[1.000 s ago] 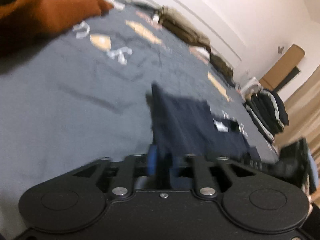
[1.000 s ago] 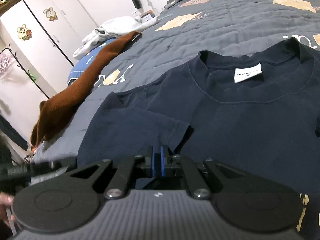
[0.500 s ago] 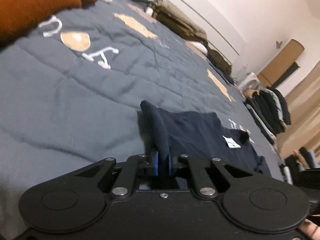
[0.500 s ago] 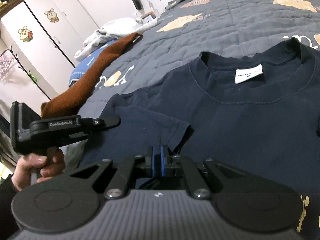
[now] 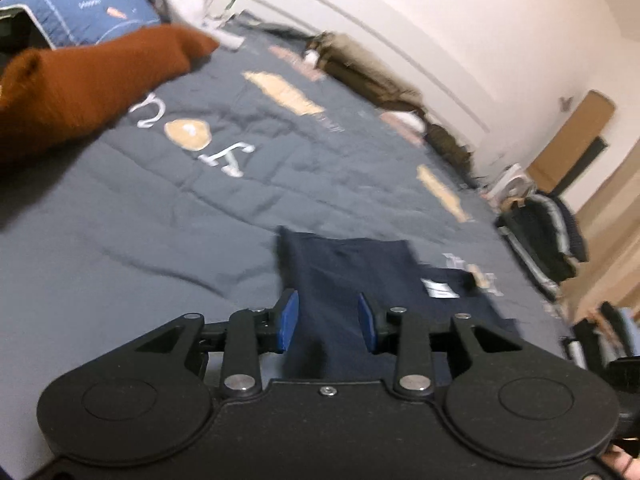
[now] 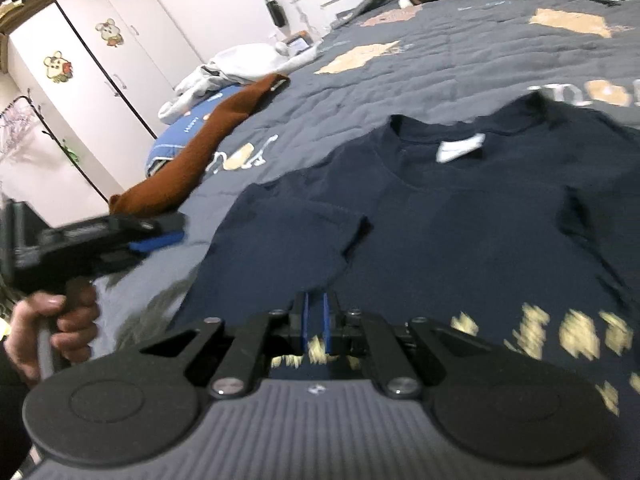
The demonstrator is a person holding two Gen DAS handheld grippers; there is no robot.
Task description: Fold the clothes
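The navy T-shirt (image 6: 460, 216) is spread on the grey quilt (image 5: 160, 208), below the left gripper (image 5: 327, 320), just opened and empty, and the right gripper (image 6: 315, 322), narrowly parted, nothing held.

white neck label (image 6: 460, 148) on navy T-shirt (image 6: 480, 220), print blurred, unreadable

- a home bedroom: a bed under a grey quilt (image 6: 460, 60) takes up most of both views
- white wardrobe (image 6: 100, 64) with cartoon mouse stickers (a child's touch)
- clothes lie about: a pile (image 5: 544, 236) beside the bed, white laundry (image 6: 240, 64) at its far edge
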